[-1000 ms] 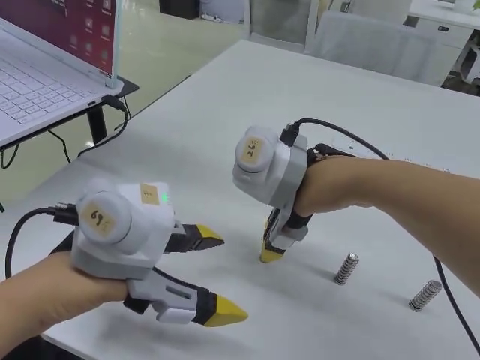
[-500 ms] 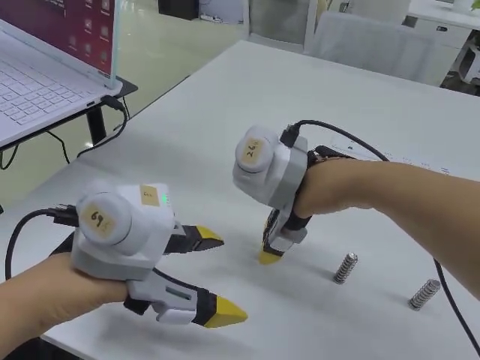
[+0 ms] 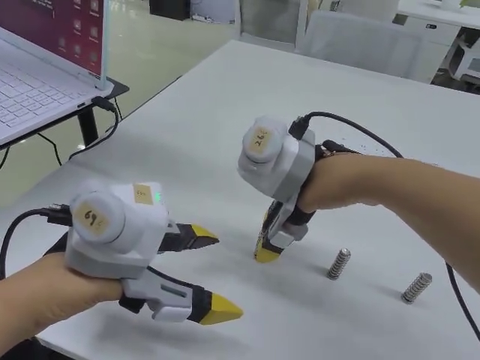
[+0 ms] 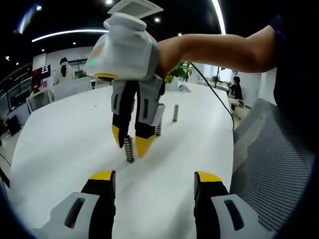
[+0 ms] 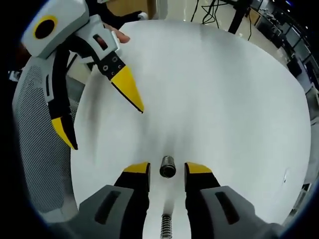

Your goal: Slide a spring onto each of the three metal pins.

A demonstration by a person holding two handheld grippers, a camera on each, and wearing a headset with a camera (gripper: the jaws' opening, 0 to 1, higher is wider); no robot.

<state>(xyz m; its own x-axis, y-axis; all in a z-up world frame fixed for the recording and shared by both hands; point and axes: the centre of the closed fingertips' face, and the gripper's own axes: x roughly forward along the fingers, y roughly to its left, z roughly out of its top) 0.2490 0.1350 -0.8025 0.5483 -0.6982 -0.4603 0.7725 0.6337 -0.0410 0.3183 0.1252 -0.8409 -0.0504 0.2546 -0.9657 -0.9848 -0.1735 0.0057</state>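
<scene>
My right gripper (image 3: 266, 253) points down at the white table (image 3: 225, 127), its yellow tips on either side of a small upright metal spring (image 5: 168, 167). In the right gripper view a thin gap shows on each side of that spring, so the jaws stand narrowly open around it. The left gripper view shows the same spring (image 4: 129, 149) standing between the right gripper's tips. Two more springs (image 3: 339, 264) (image 3: 416, 288) stand on the table to the right. My left gripper (image 3: 212, 271) hovers low at the near left, open and holding nothing.
An open laptop (image 3: 37, 82) sits on a stand off the table's left edge, with cables hanging below it. A black cable (image 3: 352, 127) runs from the right gripper across the table. Chairs stand beyond the far edge.
The head camera has shifted a little. The right gripper's body has tipped slightly more upright over its tips. The left gripper and the springs hold their places.
</scene>
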